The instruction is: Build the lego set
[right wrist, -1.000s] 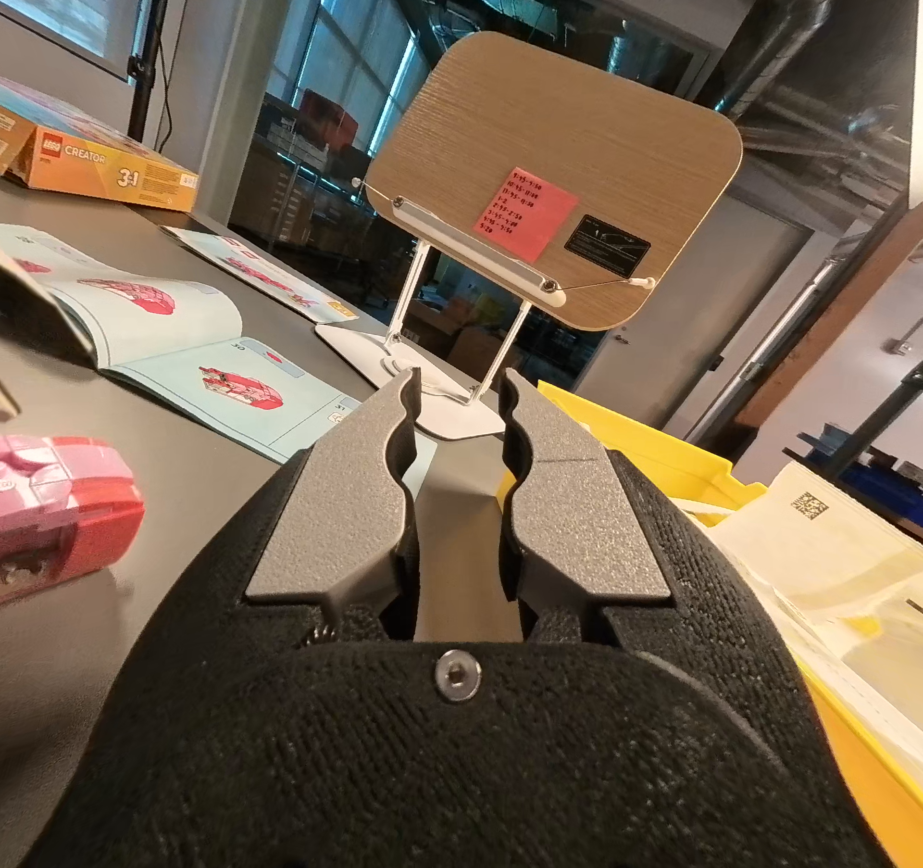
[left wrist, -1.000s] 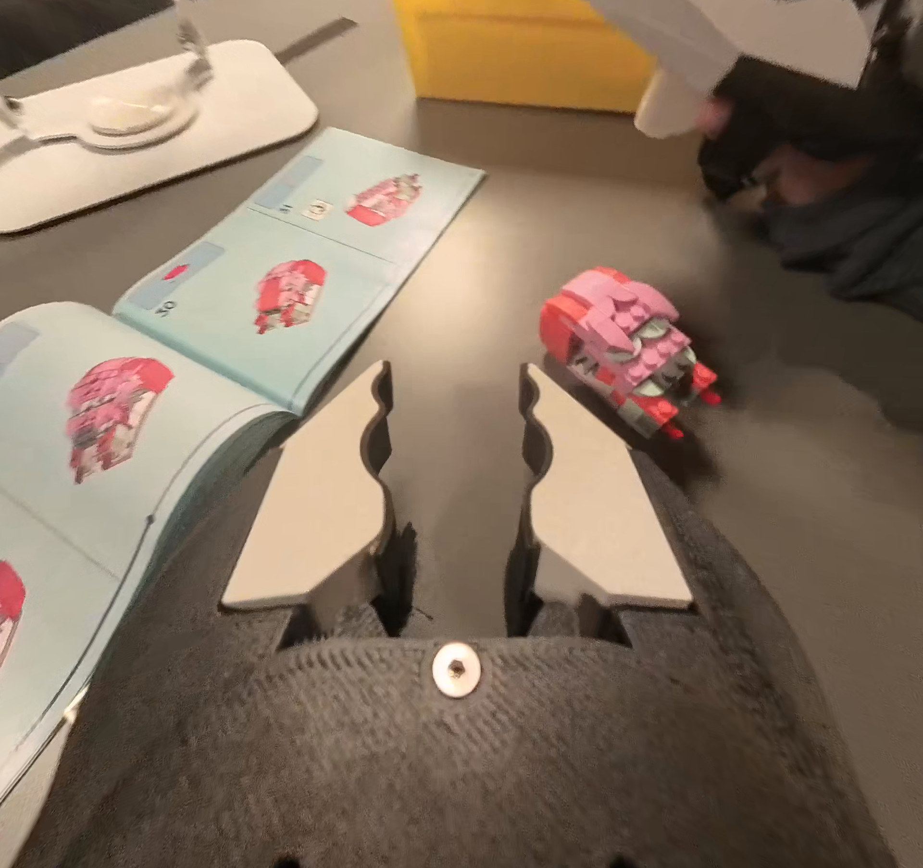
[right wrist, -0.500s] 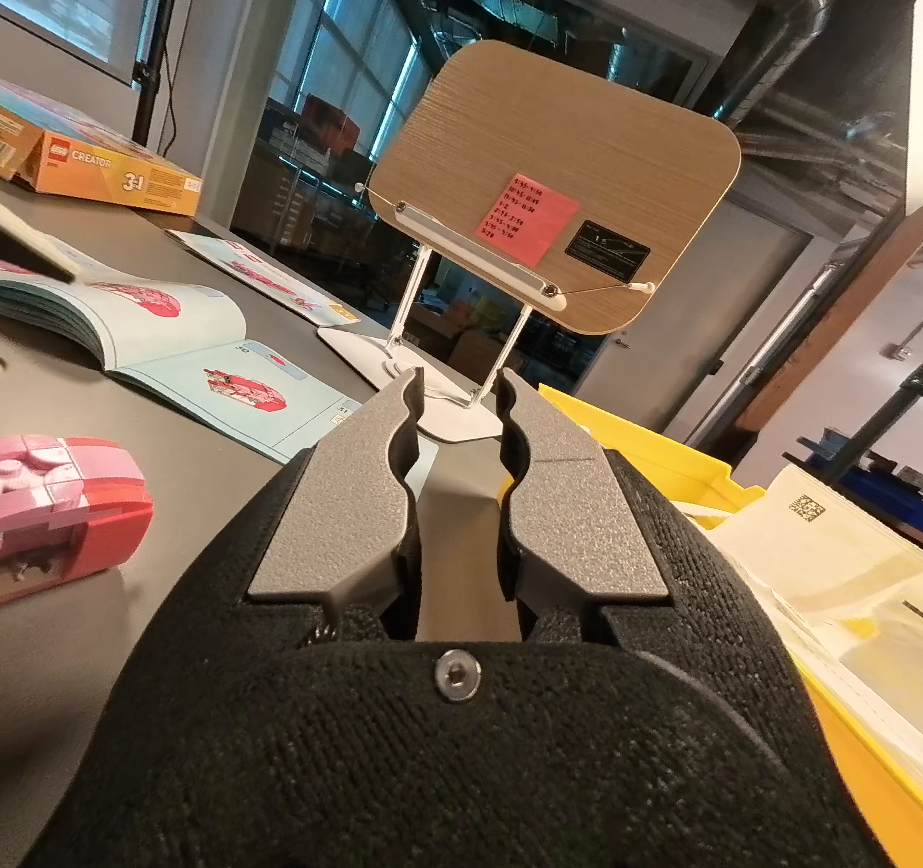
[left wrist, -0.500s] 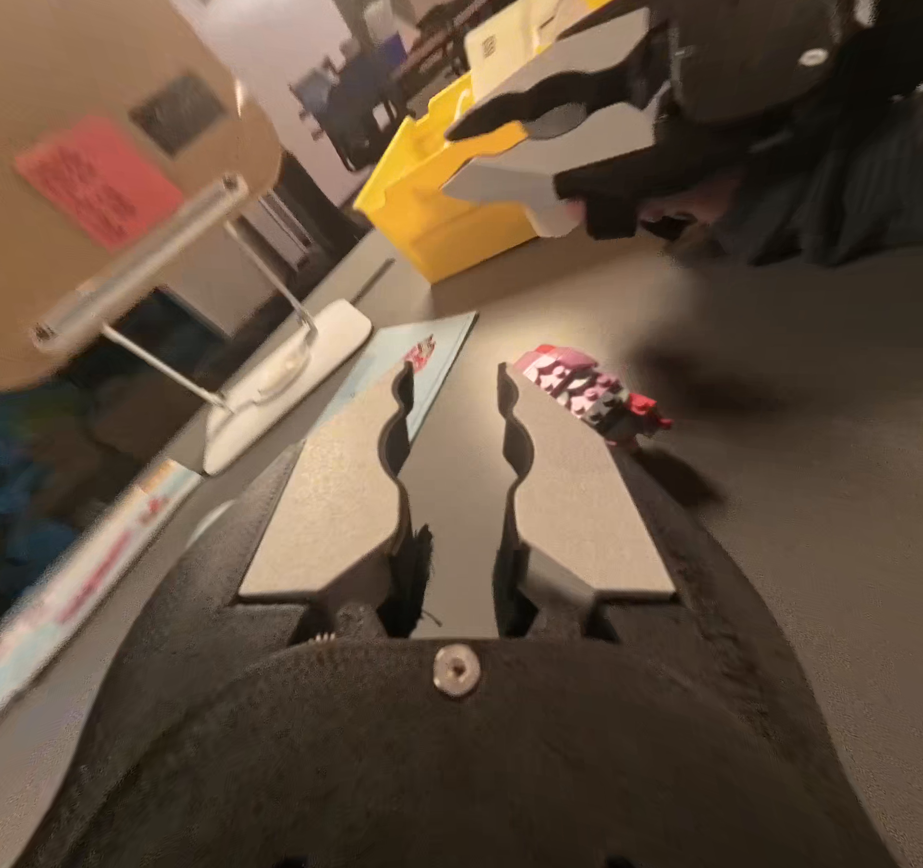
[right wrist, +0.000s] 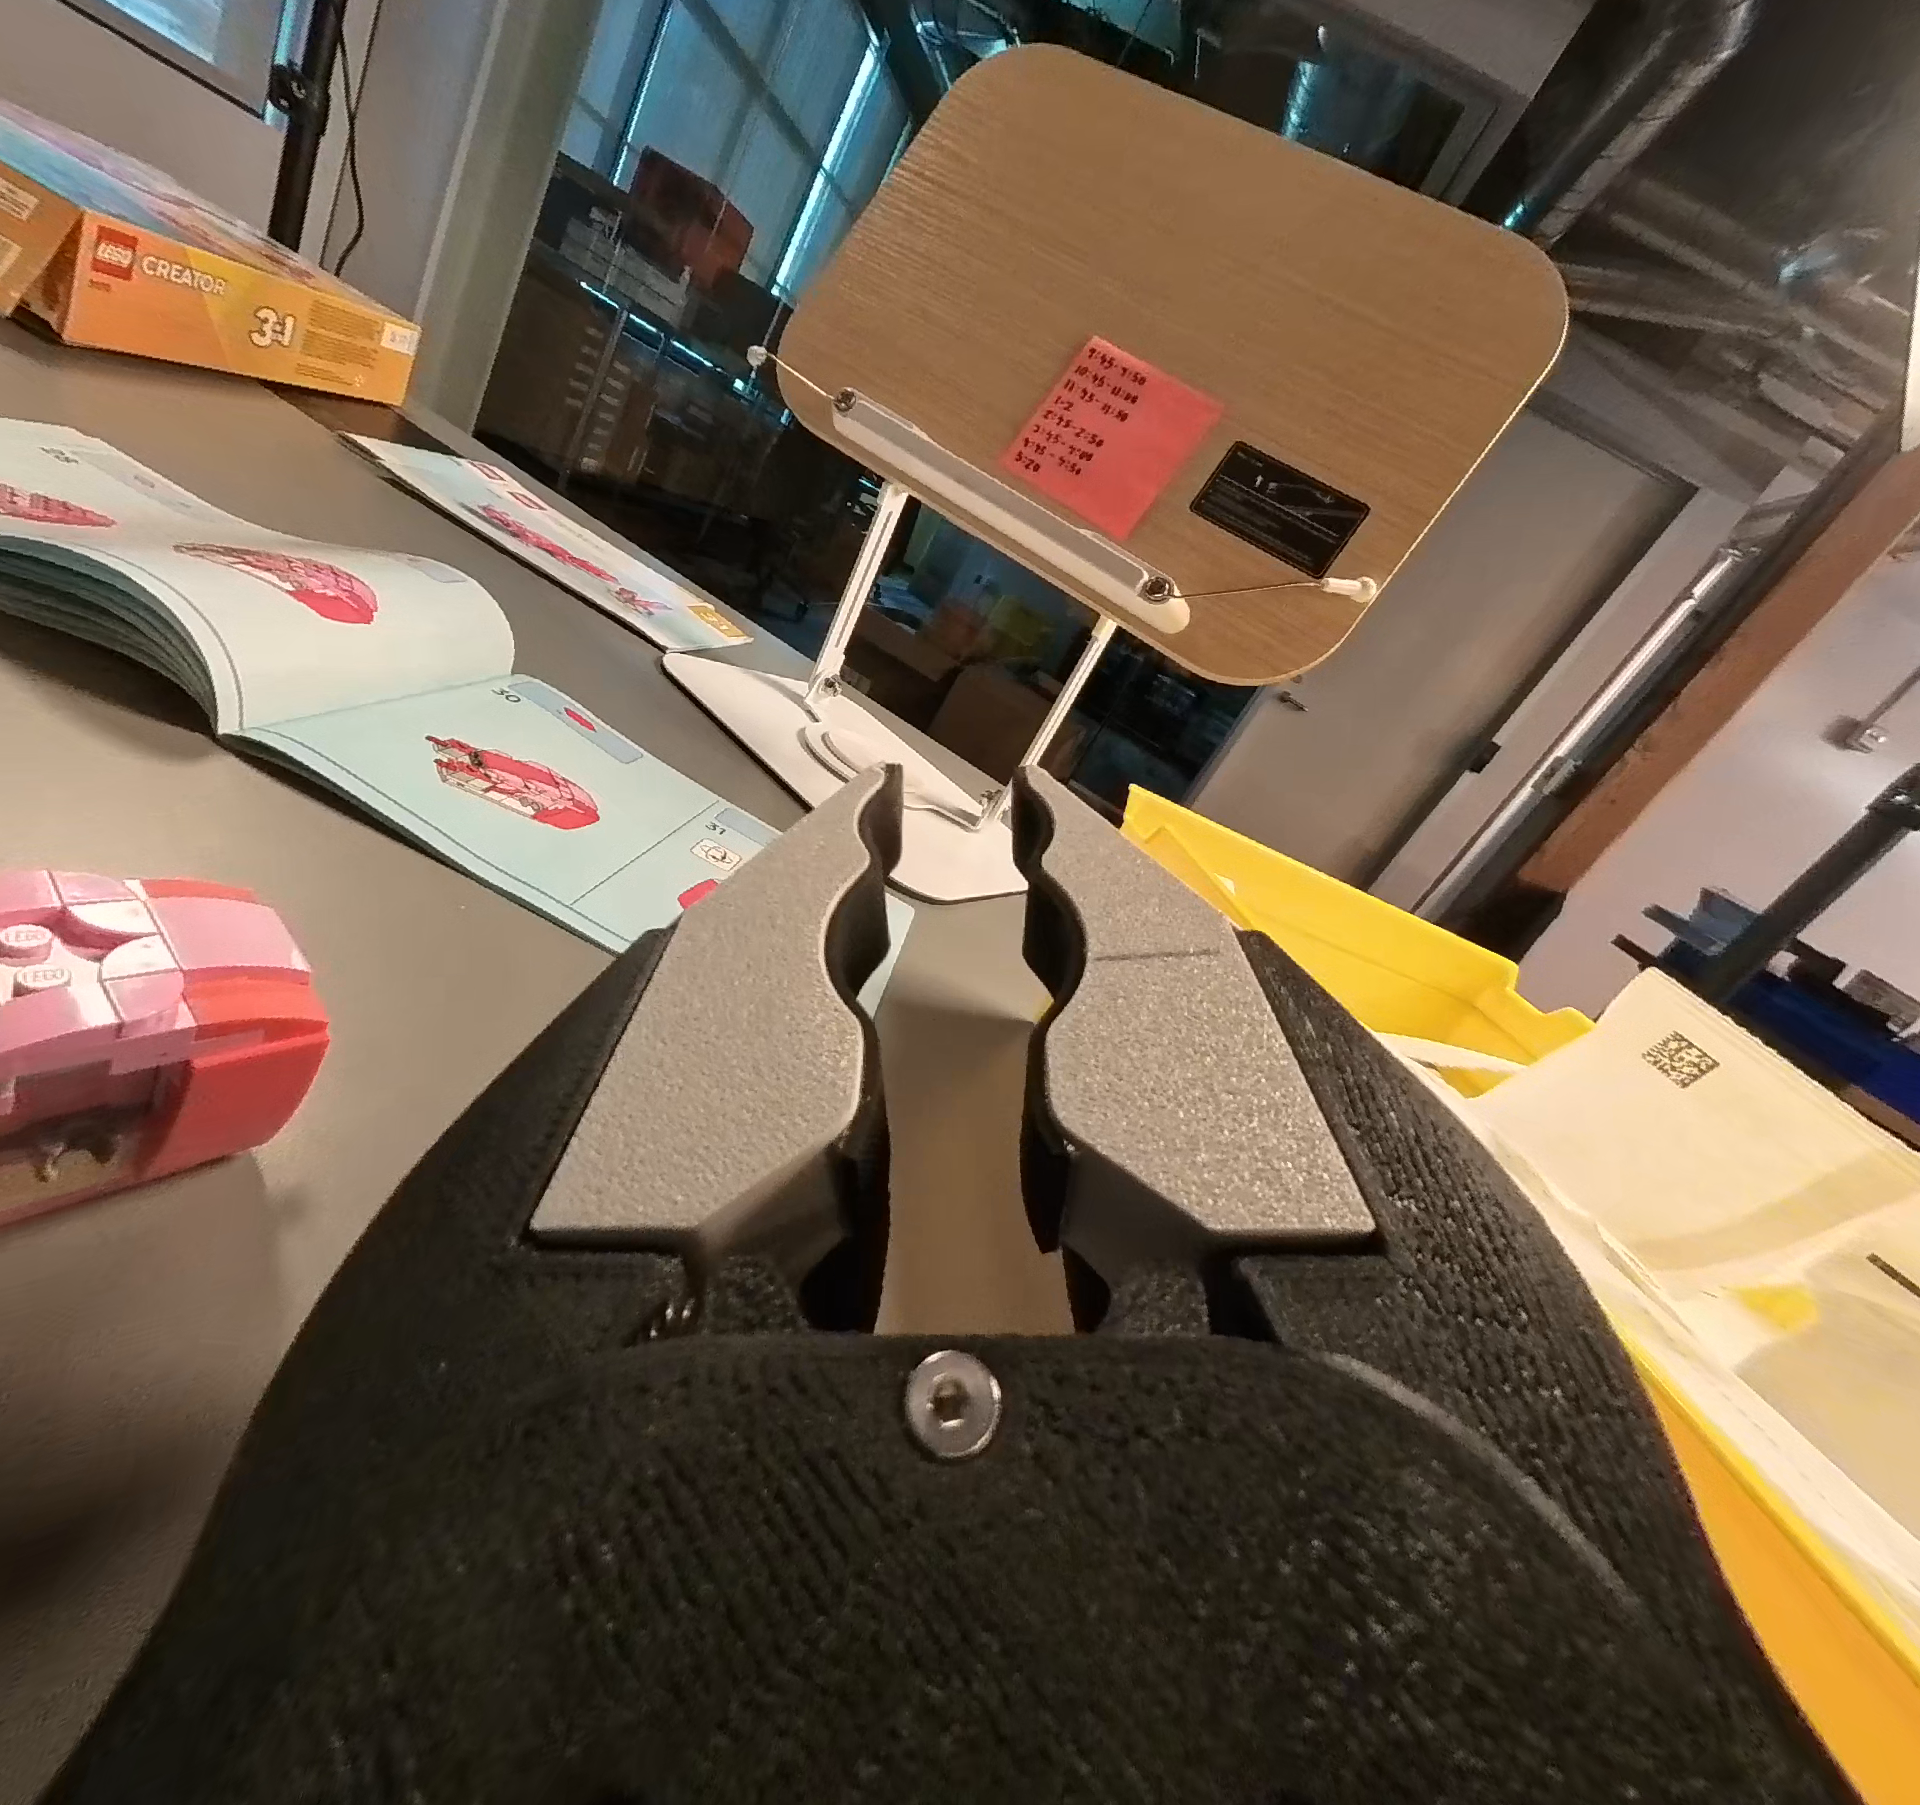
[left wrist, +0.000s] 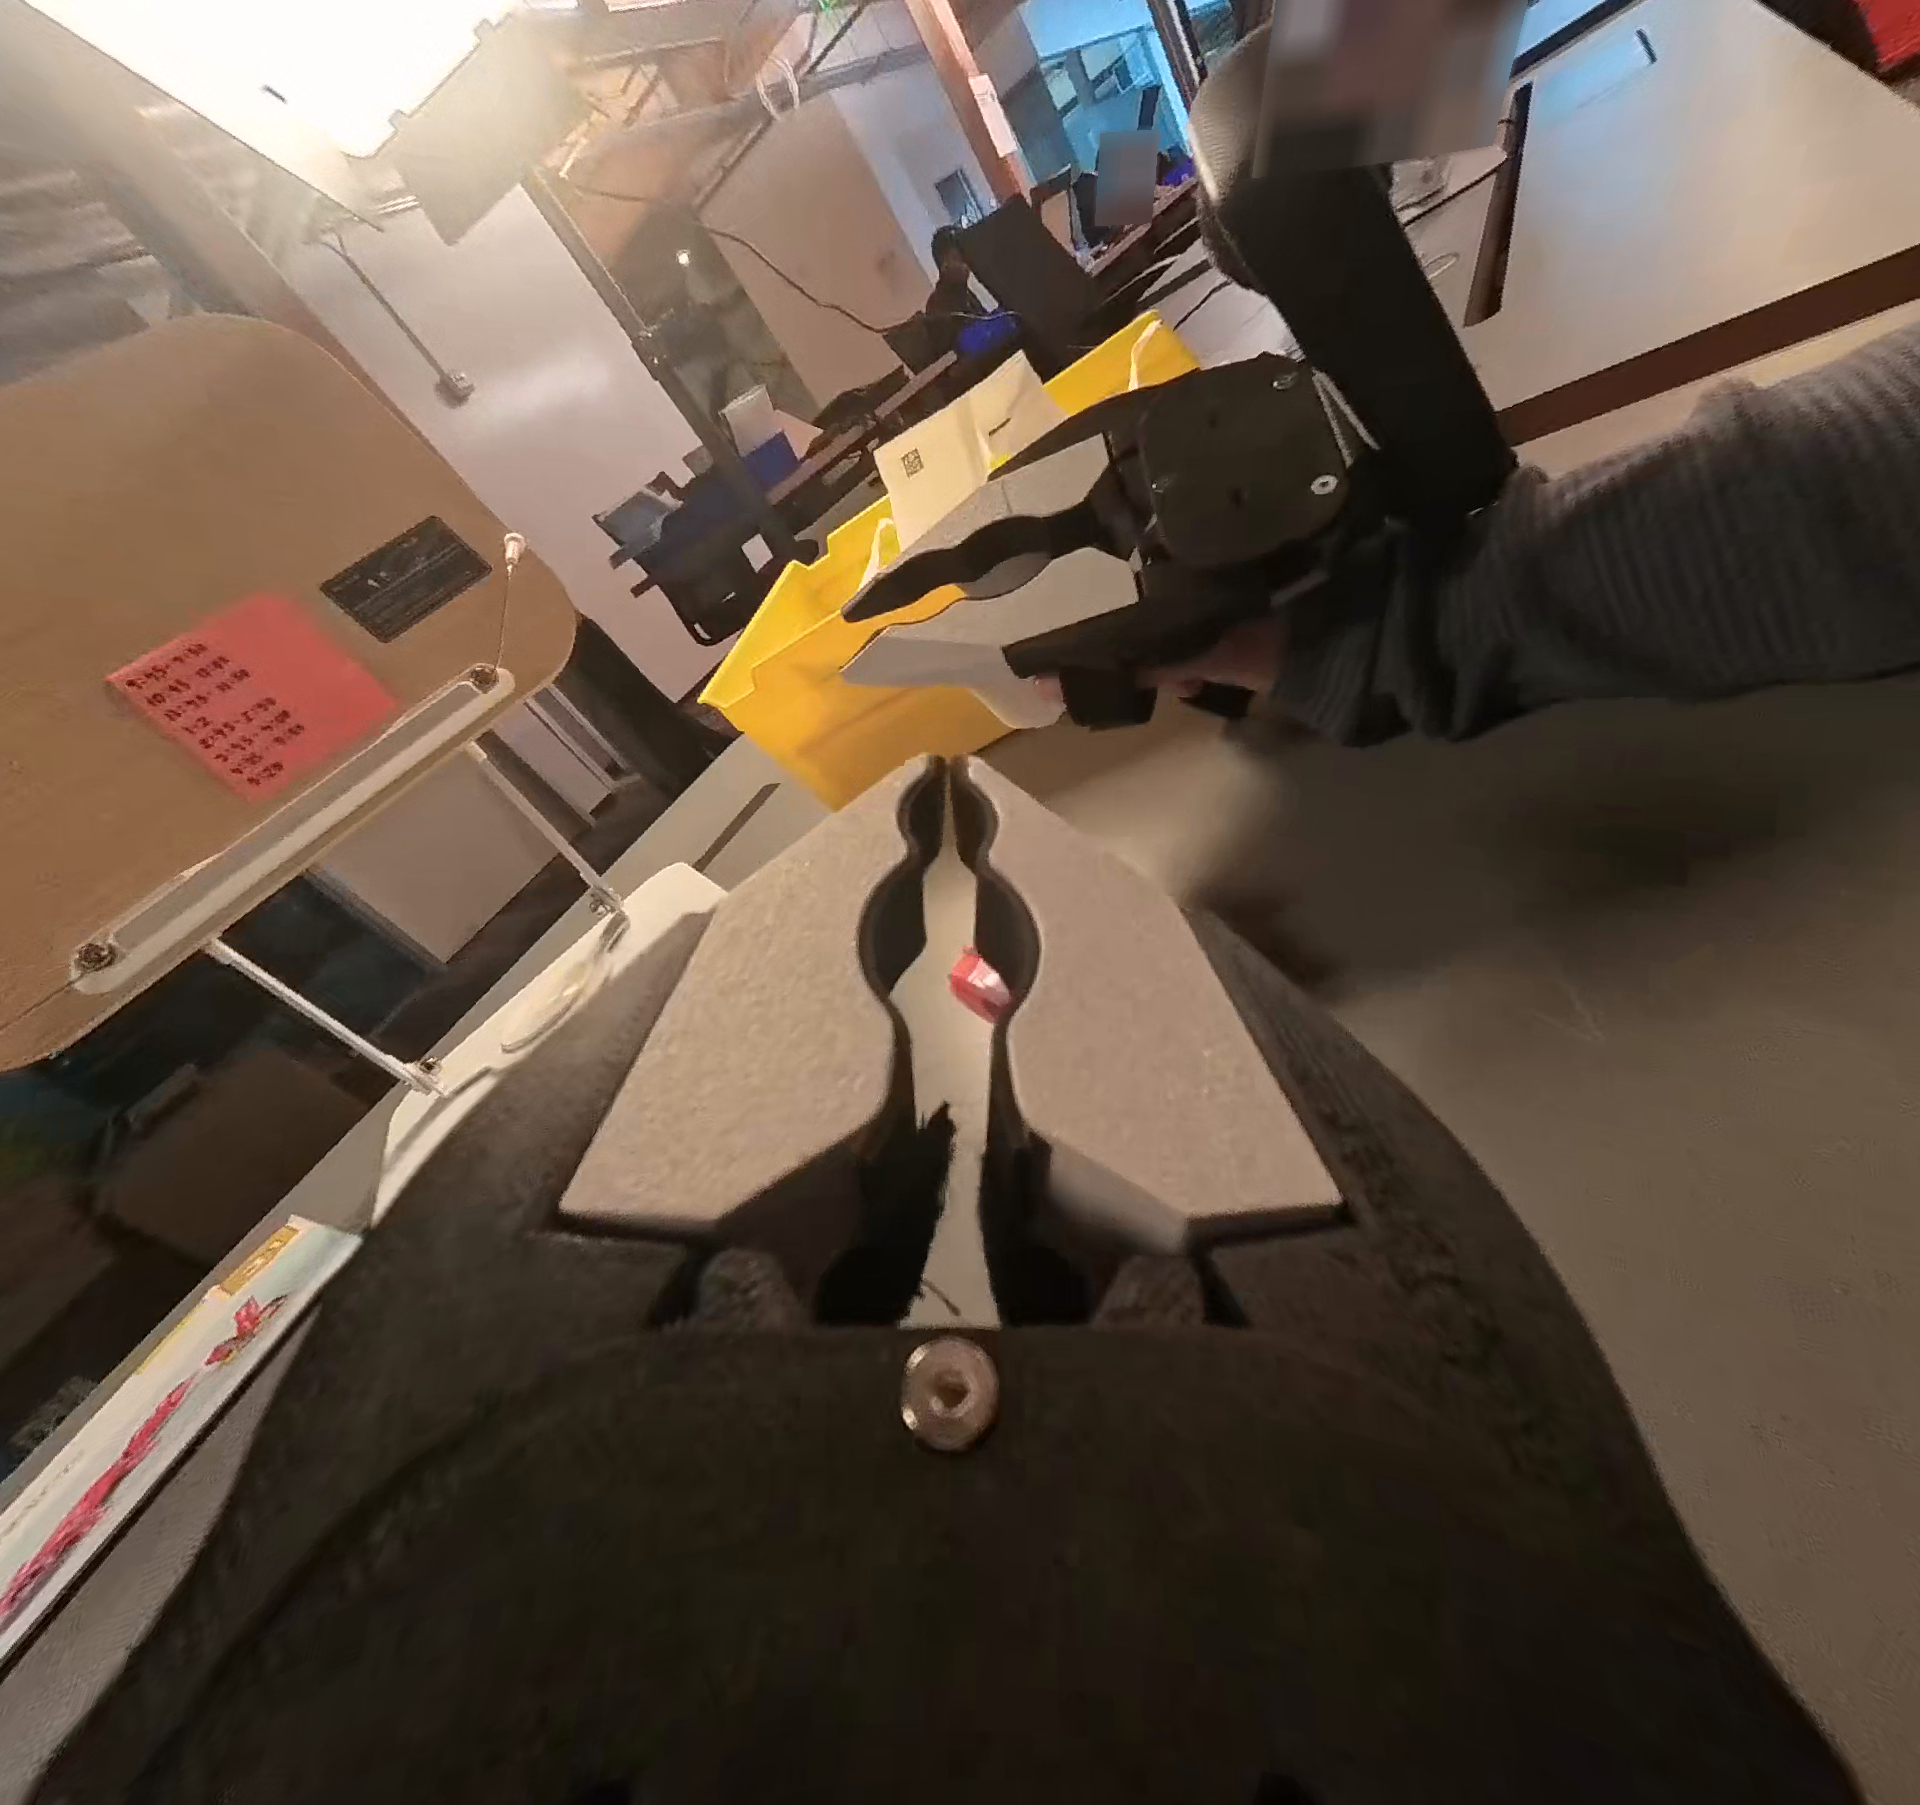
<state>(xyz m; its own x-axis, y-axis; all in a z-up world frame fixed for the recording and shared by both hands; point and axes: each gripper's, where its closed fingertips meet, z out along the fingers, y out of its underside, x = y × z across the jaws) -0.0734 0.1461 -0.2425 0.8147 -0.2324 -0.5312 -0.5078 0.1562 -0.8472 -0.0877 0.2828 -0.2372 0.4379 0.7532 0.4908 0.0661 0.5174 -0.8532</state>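
The left gripper is closed on nothing, a red piece showing below its fingers, while the right gripper, slightly parted and empty, hangs over the table right of the pink-red model.

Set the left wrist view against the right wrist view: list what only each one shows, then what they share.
Only the left wrist view: the right gripper from outside, held by a grey-sleeved arm, and the left gripper, fingertips together.

Only the right wrist view: the open instruction booklet, the orange box, and the pink and red brick model.

Both: the wooden book stand, the yellow bin and the dark table.
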